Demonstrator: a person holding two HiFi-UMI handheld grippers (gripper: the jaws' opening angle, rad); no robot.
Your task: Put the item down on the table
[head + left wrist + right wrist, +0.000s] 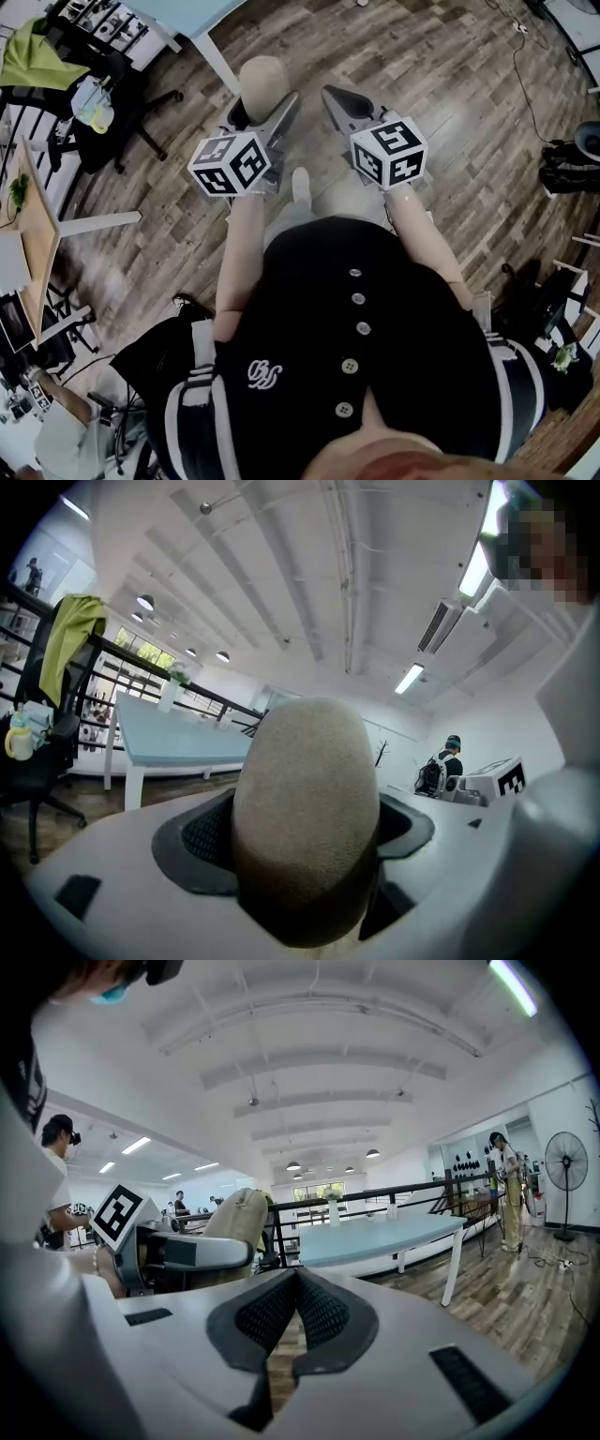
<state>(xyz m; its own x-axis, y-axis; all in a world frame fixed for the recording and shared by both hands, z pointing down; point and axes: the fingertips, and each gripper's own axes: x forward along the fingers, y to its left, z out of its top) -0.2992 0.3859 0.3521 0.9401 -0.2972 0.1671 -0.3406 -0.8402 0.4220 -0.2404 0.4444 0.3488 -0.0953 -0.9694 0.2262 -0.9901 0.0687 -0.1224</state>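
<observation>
- Brown wood-plank floor (450, 112): lies beneath both sets of jaws; neither gripper is over a surface that could take the load.
- Pale blue desk with white legs (375, 1234): stands ahead of the jaws, well apart from them.
- Beige, egg-shaped item with a matte, fine-grained surface (305, 808): sits upright between the left jaws, with its rounded top projecting above them.
- Left gripper (305, 827): jaws spread wide, with the dark pads pressed on opposite flanks of the item.
- Right gripper (296, 1279): jaws closed tip to tip, nothing between them.
- Handling, by judgement: the item appears light and not slippery. Whether it is stiff or yielding cannot be told. The rounded form is likely to roll, so grip across the widest girth and set it down on its broad end.
</observation>
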